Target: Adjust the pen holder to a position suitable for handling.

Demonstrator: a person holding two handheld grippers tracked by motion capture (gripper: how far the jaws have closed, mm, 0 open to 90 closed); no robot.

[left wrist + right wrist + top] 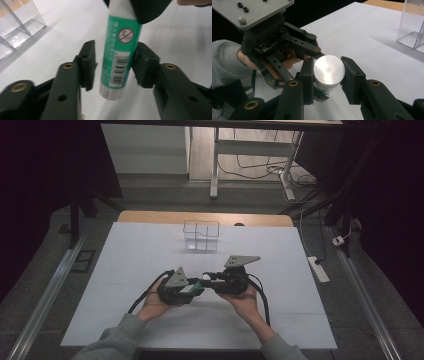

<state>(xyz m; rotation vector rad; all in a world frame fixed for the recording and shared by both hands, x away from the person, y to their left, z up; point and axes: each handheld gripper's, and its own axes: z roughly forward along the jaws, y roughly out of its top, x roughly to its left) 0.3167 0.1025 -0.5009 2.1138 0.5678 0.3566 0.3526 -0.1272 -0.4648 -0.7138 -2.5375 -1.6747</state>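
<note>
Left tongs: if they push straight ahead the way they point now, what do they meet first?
Most likely the right tongs, facing them close ahead. The green tube already stands between the left tongs, its far end under the right one's jaw. Depth is uncertain.

Two black hand-held grippers, left gripper point(192, 289) and right gripper point(212, 279), each topped with a grey three-cornered plate point(242, 260) bearing small dark screws. Jaws of flat black links with brass-coloured pivot rivets point(67, 66) and blocky ribbed pads. Black cables point(144, 295) trailing back. Grey knit sleeves point(122, 329) with ribbed cuffs.
</note>
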